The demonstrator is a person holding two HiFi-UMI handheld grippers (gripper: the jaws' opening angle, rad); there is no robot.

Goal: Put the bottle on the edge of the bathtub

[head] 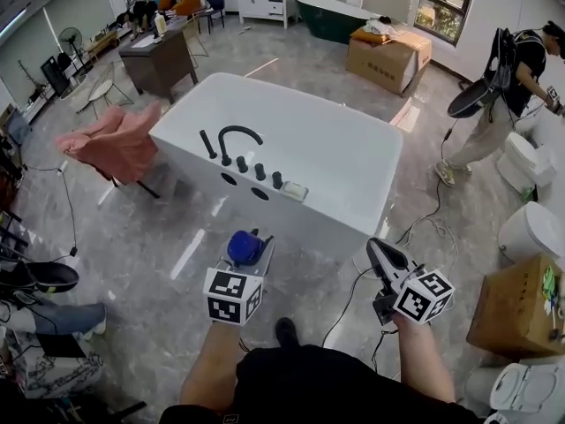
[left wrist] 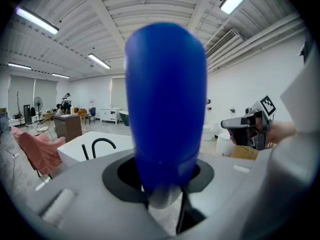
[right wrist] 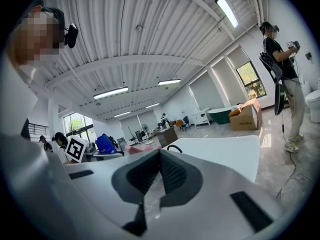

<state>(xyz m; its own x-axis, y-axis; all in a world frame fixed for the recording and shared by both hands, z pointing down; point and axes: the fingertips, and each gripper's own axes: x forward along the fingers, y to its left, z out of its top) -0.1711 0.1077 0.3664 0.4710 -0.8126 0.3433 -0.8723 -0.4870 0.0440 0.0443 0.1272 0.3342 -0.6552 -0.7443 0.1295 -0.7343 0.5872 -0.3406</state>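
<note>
Showroom floor, white bathtub (head: 353,162) mid-frame. Left gripper (left wrist: 162,191) clamps blue bottle (left wrist: 165,99), long axis upright along jaws, frame centre. Right gripper (right wrist: 160,176) closed, empty.

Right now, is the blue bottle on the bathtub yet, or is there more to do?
Not yet. Done: the blue bottle is picked up. In hand: the left gripper is shut on it, in the air short of the white bathtub. The right gripper is shut and empty. Left: carry the bottle over, stand it on the tub's edge, probably the near rim beside the black faucet, and let go.
</note>
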